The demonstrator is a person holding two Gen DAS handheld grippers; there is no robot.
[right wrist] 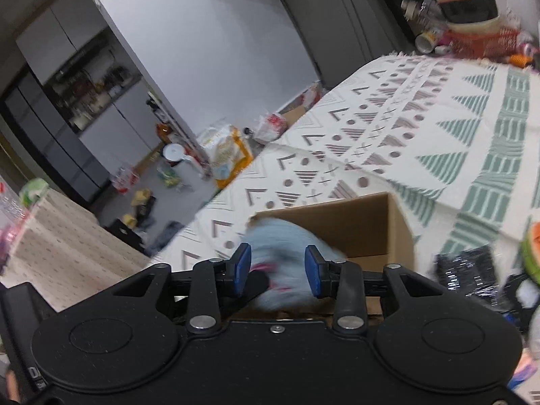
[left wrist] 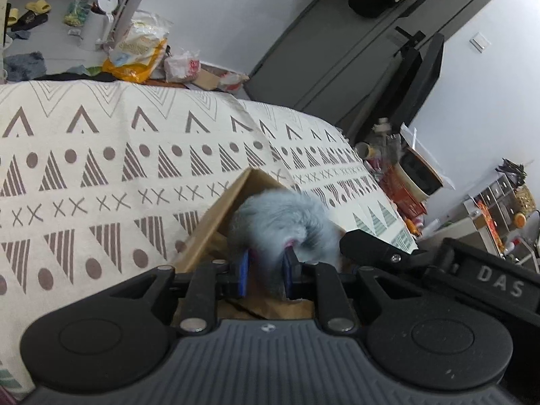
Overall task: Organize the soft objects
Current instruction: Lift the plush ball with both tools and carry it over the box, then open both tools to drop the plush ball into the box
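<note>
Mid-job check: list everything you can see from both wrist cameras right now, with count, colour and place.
fluffy toy: one, grey-blue with a pink bit, over the open box, pinched by the left gripper.
cardboard box: one, brown, open, on the patterned cloth.
patterned cloth: one, cream with brown and green shapes, covering the surface under the box.
yellow bag: one, yellow and white, on the floor beyond the cloth.
slippers: a few, yellow, on the far floor; exact count unclear.
black shiny packet: one, at the right of the box, blurred.
left hand-held gripper: black with blue pads, closed on the toy.
right hand-held gripper: black with blue pads, open, toy seen between the pads.
</note>
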